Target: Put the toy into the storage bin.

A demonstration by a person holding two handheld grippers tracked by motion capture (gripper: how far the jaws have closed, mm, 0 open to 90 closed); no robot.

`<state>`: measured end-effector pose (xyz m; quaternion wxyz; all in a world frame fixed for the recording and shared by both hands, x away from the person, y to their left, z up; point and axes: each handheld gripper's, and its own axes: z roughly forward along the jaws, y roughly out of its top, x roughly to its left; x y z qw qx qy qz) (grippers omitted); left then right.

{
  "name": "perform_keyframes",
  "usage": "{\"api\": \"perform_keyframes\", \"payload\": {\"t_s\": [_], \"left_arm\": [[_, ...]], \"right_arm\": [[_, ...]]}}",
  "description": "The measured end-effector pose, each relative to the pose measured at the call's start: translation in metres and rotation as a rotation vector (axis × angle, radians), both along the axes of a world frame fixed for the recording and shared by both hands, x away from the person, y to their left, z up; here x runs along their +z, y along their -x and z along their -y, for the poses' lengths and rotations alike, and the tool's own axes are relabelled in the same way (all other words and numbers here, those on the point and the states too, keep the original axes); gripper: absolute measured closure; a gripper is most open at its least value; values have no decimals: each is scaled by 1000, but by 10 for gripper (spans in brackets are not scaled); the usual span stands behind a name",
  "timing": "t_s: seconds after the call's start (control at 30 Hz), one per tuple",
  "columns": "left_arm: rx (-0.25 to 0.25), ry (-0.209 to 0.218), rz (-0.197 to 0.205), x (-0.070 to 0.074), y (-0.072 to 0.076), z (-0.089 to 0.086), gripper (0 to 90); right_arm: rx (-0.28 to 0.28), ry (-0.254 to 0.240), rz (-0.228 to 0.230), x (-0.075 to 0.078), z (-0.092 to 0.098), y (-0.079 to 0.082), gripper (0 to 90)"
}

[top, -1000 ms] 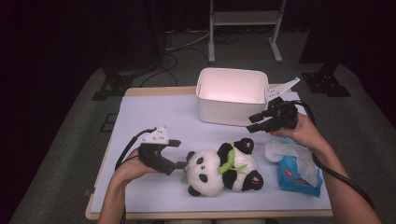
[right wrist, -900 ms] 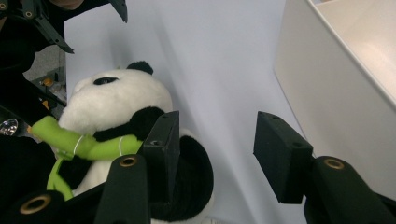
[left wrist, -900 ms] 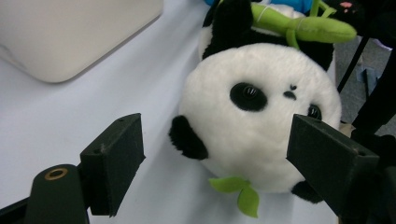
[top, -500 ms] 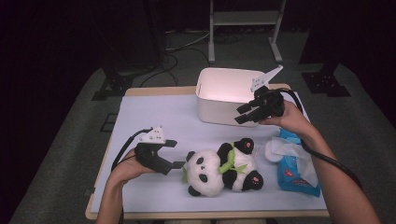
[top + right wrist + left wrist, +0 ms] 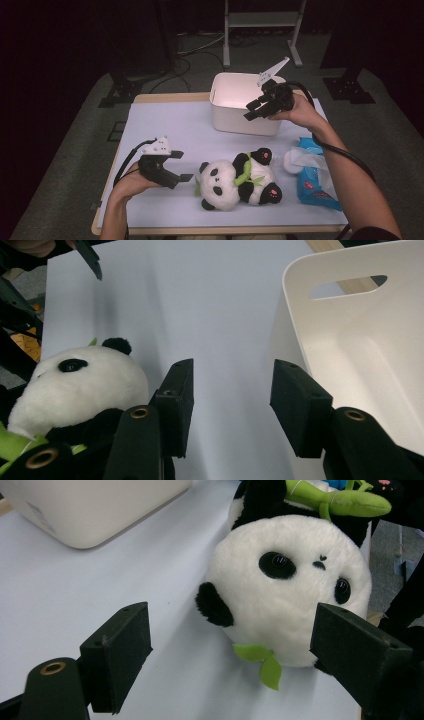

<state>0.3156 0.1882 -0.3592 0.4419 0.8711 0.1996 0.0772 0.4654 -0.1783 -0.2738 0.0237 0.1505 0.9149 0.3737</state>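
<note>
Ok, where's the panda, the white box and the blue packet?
panda (image 5: 220, 182): high view, on its white head.
white box (image 5: 240, 120): high view, on its front wall.
blue packet (image 5: 310, 187): high view, on the blue wrapper at the panda's right.

No text, label, brand, number or sign can be read anywhere, and the print on the blue packet (image 5: 315, 187) at lower right is too blurred.

plush panda (image 5: 237, 179) lying on back, mid-table, green bamboo on chest.
</note>
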Motion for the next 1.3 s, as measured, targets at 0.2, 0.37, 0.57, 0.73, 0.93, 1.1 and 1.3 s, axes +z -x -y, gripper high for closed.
{"api": "perform_keyframes", "payload": {"t_s": [0.2, 0.37, 0.57, 0.73, 0.93, 1.1, 1.3], "left_arm": [[5, 9, 2, 0, 1, -4, 155], [13, 20, -4, -1, 1, -7, 155], [21, 22, -13, -3, 1, -10, 155], [24, 30, -20, -4, 0, -12, 155], [25, 29, -28, -6, -1, -12, 155], [22, 35, -31, -6, -1, -13, 155], [25, 42, -36, -7, -2, -14, 155]], "right_arm": [[6, 19, -9, -8, -8, -15, 522], [-1, 25, -12, -11, -9, -23, 545], [-19, 50, -13, -18, -9, -40, 609], [-28, 74, -20, -26, -12, -49, 634], [-23, 105, -30, -33, -17, -54, 720], [-24, 122, -44, -38, -19, -58, 811], [-27, 121, -58, -39, -20, -60, 825]]}}
